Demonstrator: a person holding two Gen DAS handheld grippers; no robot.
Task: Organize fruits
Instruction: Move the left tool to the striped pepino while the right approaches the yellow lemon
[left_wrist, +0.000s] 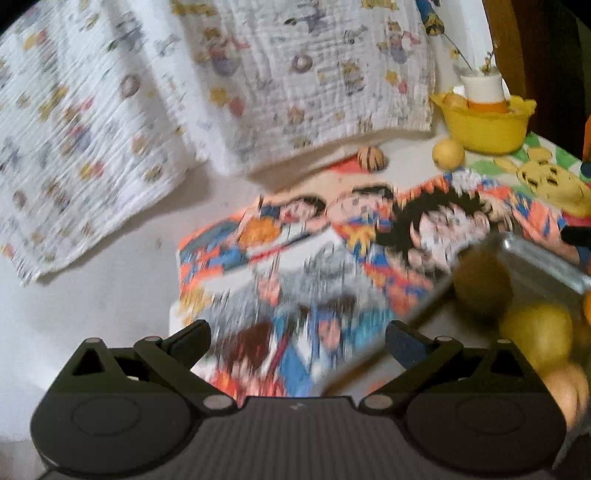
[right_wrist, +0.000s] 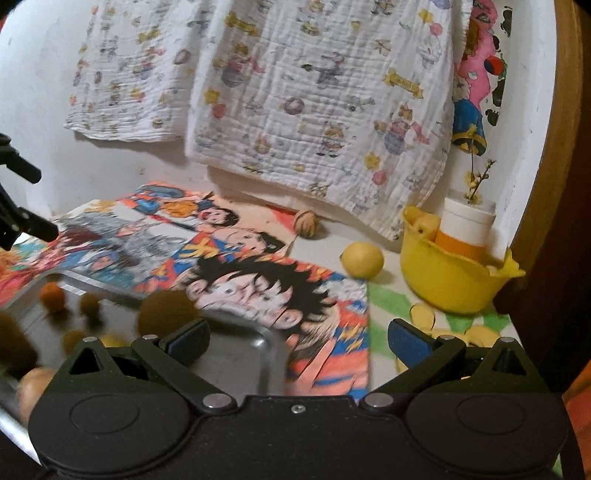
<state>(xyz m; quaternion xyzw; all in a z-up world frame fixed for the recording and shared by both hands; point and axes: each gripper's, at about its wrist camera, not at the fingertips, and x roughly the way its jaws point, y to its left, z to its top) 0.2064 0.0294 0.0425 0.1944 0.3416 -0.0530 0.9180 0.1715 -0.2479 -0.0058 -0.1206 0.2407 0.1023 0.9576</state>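
A metal tray (right_wrist: 243, 354) holds several fruits: a brown kiwi (right_wrist: 166, 312), a small orange one (right_wrist: 51, 295) and others. In the left wrist view the tray (left_wrist: 546, 266) sits at the right with a kiwi (left_wrist: 480, 284) and a yellow lemon (left_wrist: 535, 332) in it. A loose lemon (right_wrist: 362, 258) (left_wrist: 447, 153) lies on the table beside a yellow bowl (right_wrist: 450, 284) (left_wrist: 484, 129). A striped walnut-like fruit (right_wrist: 306, 223) (left_wrist: 371, 158) rests near the hanging cloth. My left gripper (left_wrist: 297, 341) is open and empty over the cartoon mat. My right gripper (right_wrist: 297, 338) is open and empty above the tray's far corner.
A colourful cartoon mat (right_wrist: 229, 254) covers the table. A white printed cloth (right_wrist: 314, 110) hangs on the wall behind. The yellow bowl contains a white and orange jar (right_wrist: 465, 229) with a twig, plus a fruit (right_wrist: 424, 223). The other gripper's fingers (right_wrist: 22, 225) show at the left edge.
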